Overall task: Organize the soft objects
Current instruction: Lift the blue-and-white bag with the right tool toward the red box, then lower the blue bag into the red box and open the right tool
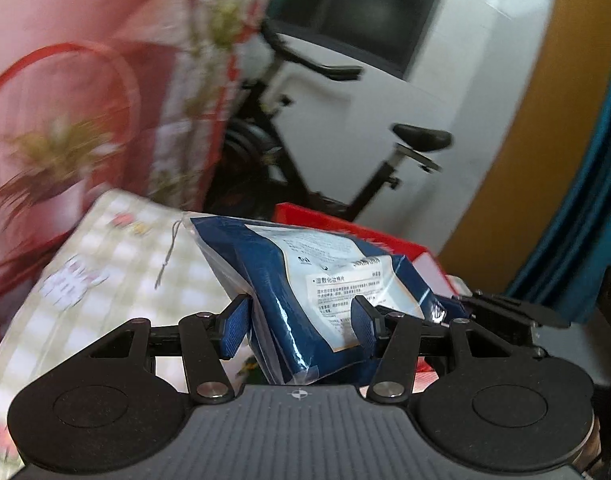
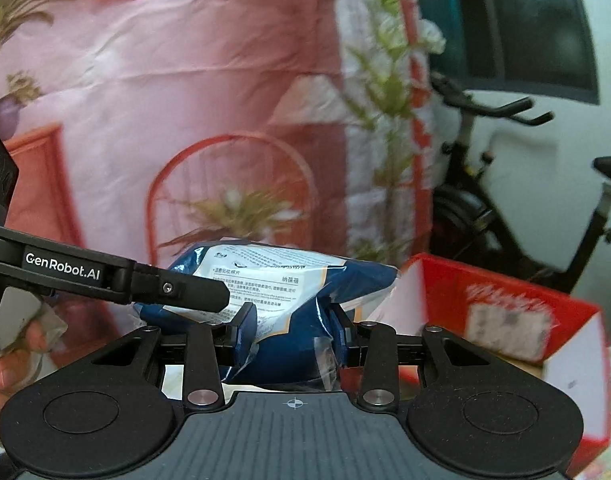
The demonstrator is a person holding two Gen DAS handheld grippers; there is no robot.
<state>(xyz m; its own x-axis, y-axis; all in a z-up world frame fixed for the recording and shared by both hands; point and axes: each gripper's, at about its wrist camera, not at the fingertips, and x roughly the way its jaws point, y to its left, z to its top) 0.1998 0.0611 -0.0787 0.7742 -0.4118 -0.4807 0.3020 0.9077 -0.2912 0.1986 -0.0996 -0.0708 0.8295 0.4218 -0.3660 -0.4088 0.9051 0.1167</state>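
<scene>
A soft blue plastic packet (image 1: 305, 280) with a white printed label is held in the air between both grippers. My left gripper (image 1: 301, 320) is shut on one end of it. My right gripper (image 2: 291, 328) is shut on the other end of the same blue packet (image 2: 281, 280). The left gripper's black arm (image 2: 117, 276) reaches in from the left of the right wrist view and touches the packet. The packet is squeezed and creased between the pads.
A red open box (image 2: 505, 304) sits to the right, also behind the packet in the left wrist view (image 1: 345, 232). A checked cloth surface (image 1: 105, 280) lies at left. A pink printed curtain (image 2: 185, 100) hangs behind. An exercise bike (image 1: 325, 140) stands by the white wall.
</scene>
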